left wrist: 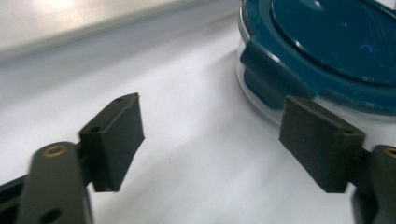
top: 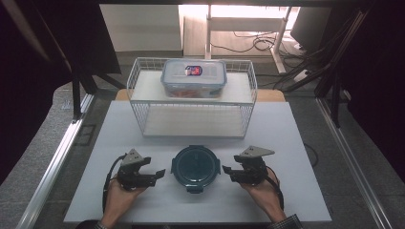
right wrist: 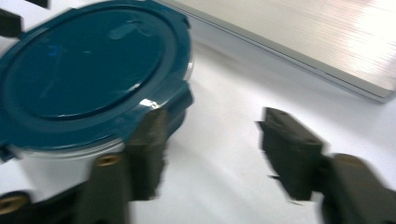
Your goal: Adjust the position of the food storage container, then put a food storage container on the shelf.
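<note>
Round teal-lidded container [top: 196,167] sat on white bench [top: 296,143], near front edge, between your 2 grippers. Your left gripper [top: 159,173] lay just left of it, jaws spread, nothing between pads. Your right gripper [top: 226,171] lay just right of it, jaws spread too, empty. Behind, wire rack [top: 138,86] carried rectangular clear box [top: 193,78] on top shelf.

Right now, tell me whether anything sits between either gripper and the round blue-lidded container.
Nothing visible does. The round blue-lidded container sits on bare white table, with the left gripper and right gripper flanking it, both open. Only open tabletop lies in each gap. The wire rack and its rectangular lidded box stand behind it.
</note>
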